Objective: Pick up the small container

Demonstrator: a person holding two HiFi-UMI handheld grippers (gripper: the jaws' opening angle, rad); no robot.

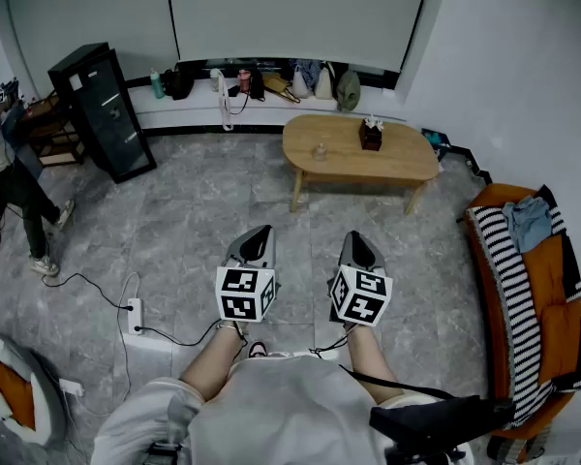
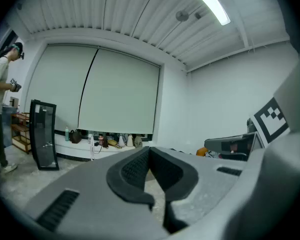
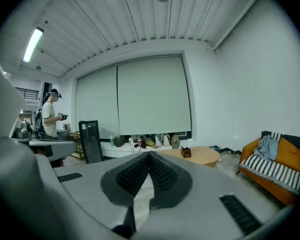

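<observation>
A small clear container [image 1: 320, 151] stands on the oval wooden table [image 1: 397, 166] across the room, left of a dark brown box [image 1: 371, 136]. Both grippers are held low in front of the person, well short of the table and pointing toward it. My left gripper [image 1: 263, 231] is shut with nothing between its jaws, as the left gripper view [image 2: 149, 149] shows. My right gripper [image 1: 356, 236] is also shut and empty [image 3: 149, 155]. In the right gripper view the brown box [image 3: 185, 152] and table [image 3: 202, 156] lie ahead; the container cannot be made out there.
An orange sofa [image 1: 552, 289] with a striped blanket lines the right wall. A black cabinet [image 1: 104, 110] stands at the back left, with a person [image 1: 10, 177] beside it. Bags and bottles sit on the window ledge [image 1: 261, 83]. A power strip [image 1: 134, 316] with cables lies on the floor.
</observation>
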